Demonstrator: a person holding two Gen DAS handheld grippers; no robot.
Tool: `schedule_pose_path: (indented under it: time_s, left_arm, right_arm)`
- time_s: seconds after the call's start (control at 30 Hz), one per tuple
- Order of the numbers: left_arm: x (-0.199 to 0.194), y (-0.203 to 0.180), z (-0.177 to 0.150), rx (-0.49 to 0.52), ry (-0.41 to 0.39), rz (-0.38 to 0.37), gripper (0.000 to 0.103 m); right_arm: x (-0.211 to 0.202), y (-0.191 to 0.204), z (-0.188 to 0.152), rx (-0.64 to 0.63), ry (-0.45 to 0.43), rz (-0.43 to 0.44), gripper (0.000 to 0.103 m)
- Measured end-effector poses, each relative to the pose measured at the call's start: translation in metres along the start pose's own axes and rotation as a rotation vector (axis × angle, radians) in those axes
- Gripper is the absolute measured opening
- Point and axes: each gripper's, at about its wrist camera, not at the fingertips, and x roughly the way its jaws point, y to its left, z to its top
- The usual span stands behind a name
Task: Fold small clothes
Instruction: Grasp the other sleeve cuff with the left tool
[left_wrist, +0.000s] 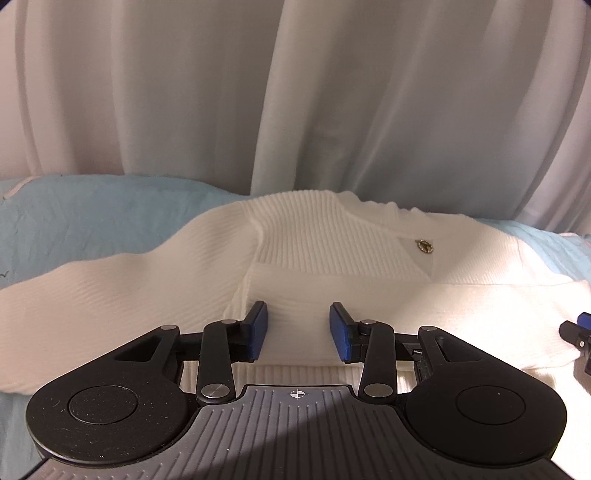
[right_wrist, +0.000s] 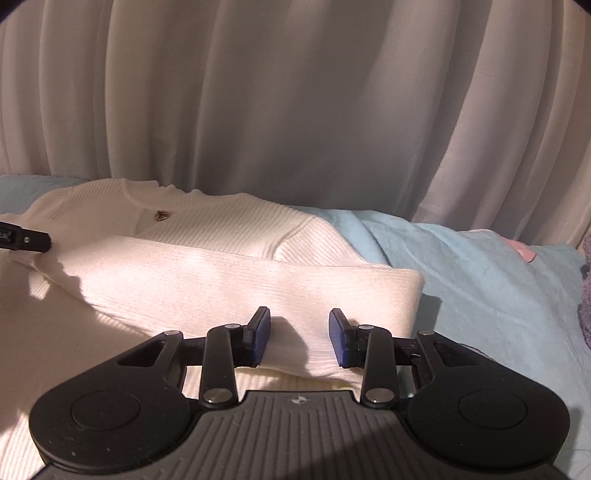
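A white ribbed knit sweater (left_wrist: 314, 236) with a small gold button (left_wrist: 424, 246) lies flat on a light blue bedsheet (left_wrist: 92, 210). Its right sleeve (right_wrist: 240, 280) is folded across the body. The left sleeve (left_wrist: 92, 288) stretches out to the left. My left gripper (left_wrist: 298, 332) is open, just above the folded sleeve's cuff end. My right gripper (right_wrist: 299, 338) is open over the folded sleeve near its fold. The sweater (right_wrist: 221, 225) and its button (right_wrist: 161, 215) also show in the right wrist view. The left gripper's finger (right_wrist: 26, 240) shows at that view's left edge.
White curtains (left_wrist: 295, 92) hang right behind the bed. The blue sheet (right_wrist: 480, 277) extends to the right of the sweater. A pink item (right_wrist: 524, 251) and a purple-grey fabric (right_wrist: 585, 306) lie at the far right. The right gripper's tip (left_wrist: 576, 328) shows at the left view's right edge.
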Motion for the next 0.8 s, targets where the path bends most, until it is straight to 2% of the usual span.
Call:
schedule_pose_path:
  time_s: [0.1,0.43,0.5,0.53,0.63,0.7,0.8]
  left_arm:
    - [-0.003,0.000,0.000,0.015,-0.002,0.010,0.043]
    - [-0.004,0.003,0.004,-0.001,0.008,0.032,0.044]
    - [-0.005,0.006,0.004,-0.015,0.012,0.051,0.050]
    - [-0.005,0.009,0.004,-0.035,0.024,0.058,0.056]
    - [-0.011,0.023,0.005,-0.099,0.032,0.018,0.053]
    - [-0.021,0.035,0.005,-0.153,0.043,0.004,0.054]
    - [-0.048,0.070,-0.003,-0.293,0.031,-0.020,0.064]
  right_arm:
    - [0.000,0.011,-0.004,-0.048,-0.006,-0.016,0.033]
    - [0.005,0.020,0.001,-0.058,0.012,-0.024,0.032]
    - [0.004,0.021,0.001,-0.070,0.015,-0.025,0.032]
    - [0.004,0.021,0.002,-0.072,0.019,-0.021,0.032]
    - [-0.003,0.013,0.007,-0.013,0.049,0.015,0.032]
    - [-0.018,0.007,0.006,0.076,0.050,0.086,0.032]
    - [-0.047,0.000,-0.003,0.180,0.030,0.152,0.032]
